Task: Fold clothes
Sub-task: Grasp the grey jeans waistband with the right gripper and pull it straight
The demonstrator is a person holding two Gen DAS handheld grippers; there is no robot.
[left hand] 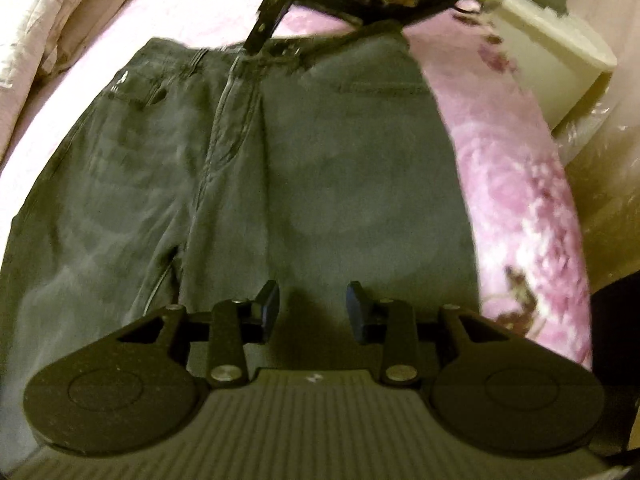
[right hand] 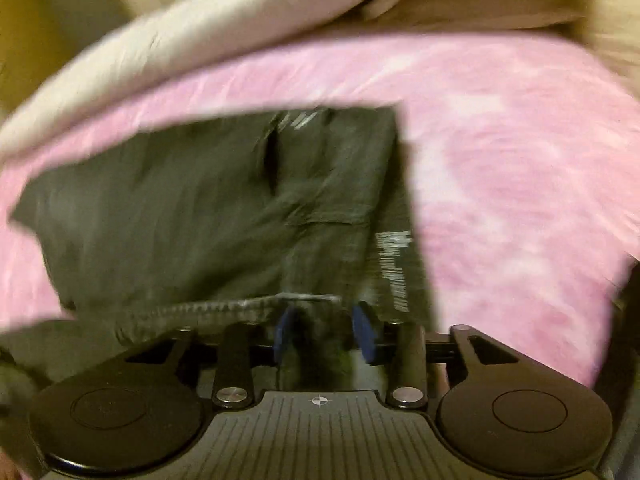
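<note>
- Dark olive-grey cotton trousers (left hand: pixel 280 168) lie spread flat on the pink floral bedspread (left hand: pixel 516 208), waistband at the far end of the left wrist view, legs running back toward the camera.
- Left gripper (left hand: pixel 314 308) hovers over the right-hand leg, fingers (left hand: pixel 269 300) apart with nothing between them: released, the cloth just below.
- The long axis runs straight away from the left gripper, from fingers to waistband.
- Right gripper (right hand: pixel 326 332) sits at the opposite end, on the waistband; the ribbed edge crosses right at its blue fingers (right hand: pixel 366 332).
- It's blurry there. Dark cloth lies between those fingers, but I can't tell whether they pinch it.
- Right hand looks nearer to a hold.
- Fabric looks soft, lightly creased, with pockets and a white printed strip.
- Cream bedding (right hand: pixel 224 40) is bunched beyond.
</note>
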